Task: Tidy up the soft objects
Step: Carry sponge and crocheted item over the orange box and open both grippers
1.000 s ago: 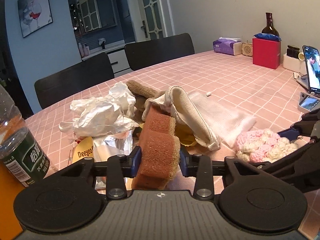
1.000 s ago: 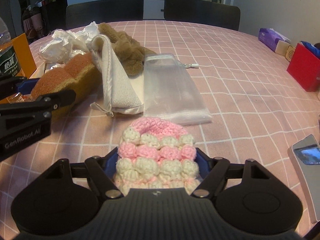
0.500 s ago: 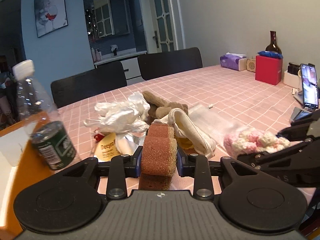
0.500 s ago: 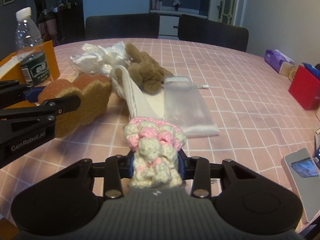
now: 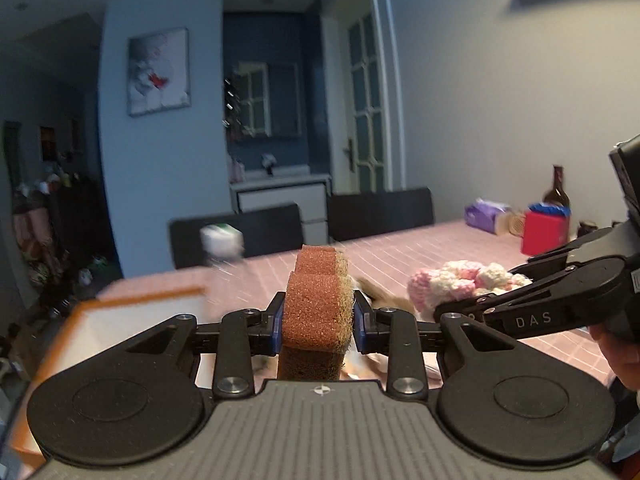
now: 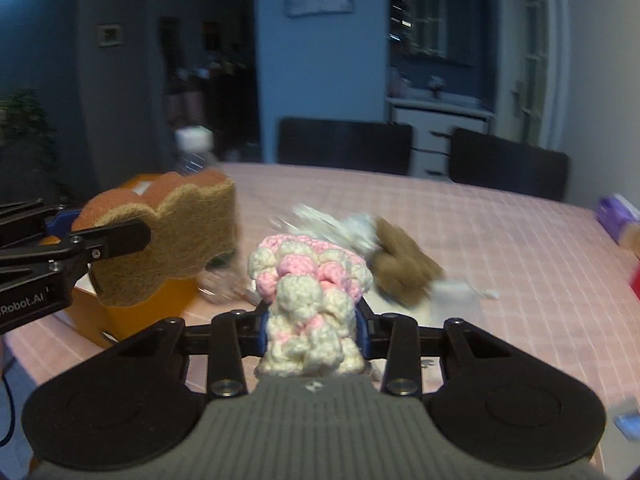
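My left gripper (image 5: 318,322) is shut on a brown sponge (image 5: 318,300) and holds it up above the pink checked table (image 5: 440,244). The sponge also shows in the right wrist view (image 6: 168,240), above an orange box (image 6: 152,304). My right gripper (image 6: 312,326) is shut on a pink-and-white crocheted piece (image 6: 308,288), lifted off the table; it shows at the right of the left wrist view (image 5: 460,284). A brown plush toy (image 6: 404,264) and crumpled white plastic (image 6: 340,228) lie on the table behind.
The orange box with white inside (image 5: 132,316) stands at the left table edge. A clear bottle with a white cap (image 6: 196,152) is behind it. A red box (image 5: 546,232), a dark bottle (image 5: 556,192), a purple tissue pack (image 5: 484,216) and black chairs (image 5: 380,216) are at the far side.
Both grippers have risen from the table and tilted up, each carrying its object. The right gripper closed on the crocheted piece. The views swung left toward the orange box.
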`<state>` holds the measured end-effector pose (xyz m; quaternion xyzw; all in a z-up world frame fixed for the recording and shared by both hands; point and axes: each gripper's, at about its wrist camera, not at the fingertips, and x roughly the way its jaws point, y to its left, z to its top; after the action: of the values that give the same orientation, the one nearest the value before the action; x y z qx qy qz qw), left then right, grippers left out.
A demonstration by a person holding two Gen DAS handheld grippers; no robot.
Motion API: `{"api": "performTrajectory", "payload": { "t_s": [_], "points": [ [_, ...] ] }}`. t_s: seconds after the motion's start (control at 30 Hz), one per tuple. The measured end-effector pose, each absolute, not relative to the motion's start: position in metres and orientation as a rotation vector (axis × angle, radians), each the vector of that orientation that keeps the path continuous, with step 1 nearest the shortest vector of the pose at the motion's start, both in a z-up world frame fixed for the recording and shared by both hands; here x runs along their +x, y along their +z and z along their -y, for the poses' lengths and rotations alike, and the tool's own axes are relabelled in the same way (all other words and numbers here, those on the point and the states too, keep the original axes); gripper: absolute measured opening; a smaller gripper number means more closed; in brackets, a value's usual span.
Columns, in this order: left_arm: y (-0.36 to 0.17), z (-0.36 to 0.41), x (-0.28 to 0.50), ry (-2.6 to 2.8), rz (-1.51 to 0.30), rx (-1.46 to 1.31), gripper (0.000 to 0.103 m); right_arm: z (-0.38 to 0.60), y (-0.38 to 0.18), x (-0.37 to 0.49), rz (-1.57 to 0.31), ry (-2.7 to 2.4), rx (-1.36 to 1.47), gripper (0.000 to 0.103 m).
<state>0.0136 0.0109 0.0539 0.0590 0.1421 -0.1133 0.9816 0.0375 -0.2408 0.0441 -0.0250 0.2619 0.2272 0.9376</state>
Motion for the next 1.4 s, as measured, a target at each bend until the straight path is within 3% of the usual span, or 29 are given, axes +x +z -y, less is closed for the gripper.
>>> {"api": "performTrajectory", "payload": {
  "t_s": [0.27,0.67,0.83,1.17,1.4],
  "points": [
    [0.091,-0.080,0.037,-0.132,-0.458,0.145,0.036,0.141,0.078,0.060,-0.537,0.798,-0.127,0.038],
    [0.044,-0.151,0.135,-0.067,-0.946,0.201,0.036,-0.007,0.015,0.164,-0.943,0.956,-0.298,0.040],
    [0.024,-0.163,0.144,-0.077,-1.006,0.221,0.036,-0.036,-0.011,0.177,-1.020,0.915,-0.385,0.041],
    [0.008,-0.164,0.141,-0.060,-1.059,0.289,0.036,-0.061,-0.024,0.185,-1.020,0.916,-0.503,0.056],
    [0.013,-0.168,0.136,-0.043,-1.062,0.261,0.044,-0.047,-0.023,0.183,-1.021,0.938,-0.478,0.061]
  ]
}}
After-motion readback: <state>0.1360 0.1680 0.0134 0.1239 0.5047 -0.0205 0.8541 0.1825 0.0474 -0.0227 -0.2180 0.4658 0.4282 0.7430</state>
